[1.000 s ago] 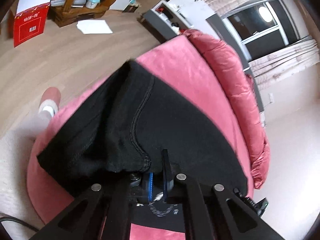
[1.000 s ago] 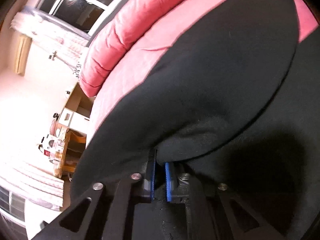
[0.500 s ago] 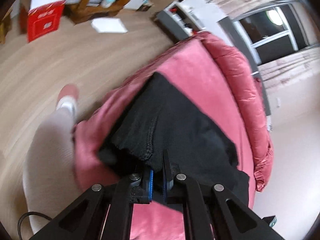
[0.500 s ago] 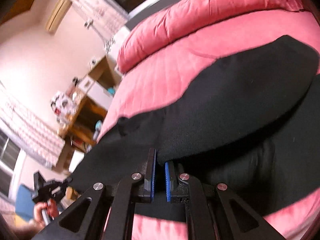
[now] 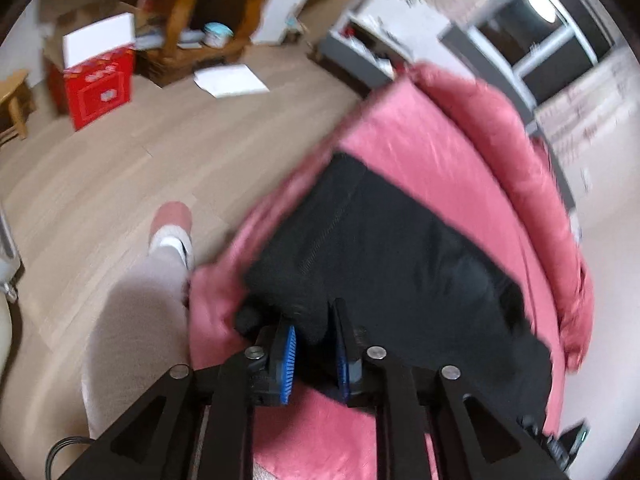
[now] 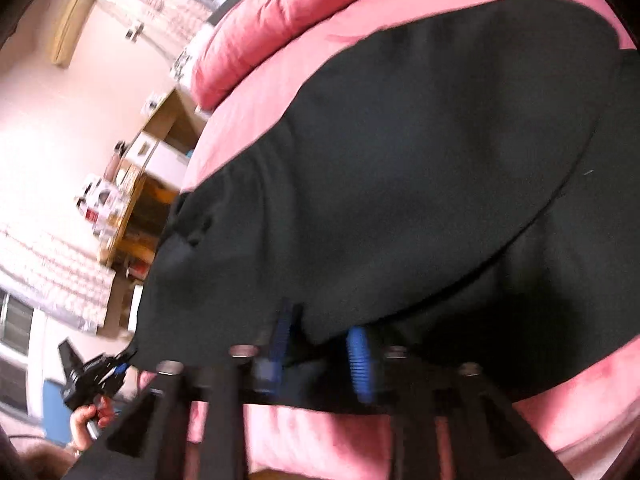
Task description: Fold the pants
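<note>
In the left wrist view, a red box [image 5: 98,84] and a sheet of paper [image 5: 230,80] lie on the wooden floor [image 5: 120,168] at the upper left, and a person's leg [image 5: 140,304] fills the lower left. To the right of these the black pants [image 5: 392,264] lie folded on the pink bed [image 5: 420,136], stretching from the lower centre of the frame toward the right edge. The left tongs [image 5: 314,354] sit at the bottom centre with a bunched corner of the pants between the blue pads; the jaws are opening and a gap shows on each side of the cloth, so the grip looks let go.

In the right wrist view, the person's hand [image 6: 86,416] with the other tool shows at the lower left, at the far left corner of the cloth. The pants [image 6: 400,184] fill the centre and right of the frame, an upper layer doubled over a lower one. The right tongs [image 6: 320,350] at the bottom centre are opening too, the hem edge hanging loose between parted pads.

The long axis of the pants runs across from one tongs to the other, each at its own near corner, so neither hand is nearer; the next fold would likely carry one end toward the other.
</note>
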`<state>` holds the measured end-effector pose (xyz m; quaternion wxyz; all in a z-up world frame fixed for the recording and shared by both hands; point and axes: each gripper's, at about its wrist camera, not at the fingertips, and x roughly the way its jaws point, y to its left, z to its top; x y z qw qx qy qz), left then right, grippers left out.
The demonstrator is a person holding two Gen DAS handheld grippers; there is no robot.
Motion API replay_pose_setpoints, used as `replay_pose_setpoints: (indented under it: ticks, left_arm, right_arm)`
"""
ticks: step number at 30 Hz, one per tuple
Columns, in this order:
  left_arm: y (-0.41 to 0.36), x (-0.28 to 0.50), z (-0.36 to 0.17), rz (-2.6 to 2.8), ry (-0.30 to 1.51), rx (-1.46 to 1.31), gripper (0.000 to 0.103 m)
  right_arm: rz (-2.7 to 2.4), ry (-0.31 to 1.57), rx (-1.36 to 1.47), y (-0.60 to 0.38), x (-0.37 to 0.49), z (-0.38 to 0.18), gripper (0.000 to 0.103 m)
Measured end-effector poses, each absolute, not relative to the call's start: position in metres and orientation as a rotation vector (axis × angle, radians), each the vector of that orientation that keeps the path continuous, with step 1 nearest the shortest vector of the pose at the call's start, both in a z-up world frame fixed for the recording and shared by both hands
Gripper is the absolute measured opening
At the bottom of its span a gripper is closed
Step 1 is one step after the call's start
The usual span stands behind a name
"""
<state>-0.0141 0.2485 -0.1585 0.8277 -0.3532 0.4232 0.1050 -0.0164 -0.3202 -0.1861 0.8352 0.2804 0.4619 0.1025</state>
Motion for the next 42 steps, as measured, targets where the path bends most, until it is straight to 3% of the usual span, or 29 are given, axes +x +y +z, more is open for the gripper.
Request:
replay_pose_setpoints:
  ticks: [15, 17, 19, 21, 23, 33, 39, 42]
  left_arm:
    - [0.229, -0.038, -0.092, 0.455, 0.613, -0.578, 0.019]
    - [0.225, -0.038, -0.088, 0.441, 0.591, -0.566, 0.024]
    - [0.213, -0.03, -0.088, 0.379, 0.608, -0.549, 0.024]
    - [0.196, -0.015, -0.095, 0.294, 0.656, -0.521, 0.026]
    - [0.174, 0.004, -0.105, 0.212, 0.715, -0.474, 0.026]
    - [0.085, 0.062, -0.132, -0.057, 0.862, -0.333, 0.026]
    - [0.055, 0.073, -0.163, -0.118, 0.998, -0.256, 0.026]
    - [0.05, 0.069, -0.166, -0.121, 0.999, -0.227, 0.026]
  right_arm:
    - [-0.087, 0.729, 0.746, -0.497, 0.015, -0.156, 0.045]
    - [-0.135, 0.721, 0.773, -0.519, 0.024, -0.159, 0.045]
    - [-0.178, 0.717, 0.815, -0.543, 0.034, -0.165, 0.045]
    - [-0.199, 0.7, 0.876, -0.556, 0.041, -0.171, 0.038]
    - [-0.223, 0.691, 0.895, -0.552, 0.052, -0.166, 0.008]
    - [-0.171, 0.584, 0.601, -0.522, -0.031, -0.068, 0.008]
    - [-0.287, 0.776, 0.711, -0.545, -0.067, -0.145, 0.008]
    - [-0.289, 0.78, 0.786, -0.558, -0.072, -0.167, 0.009]
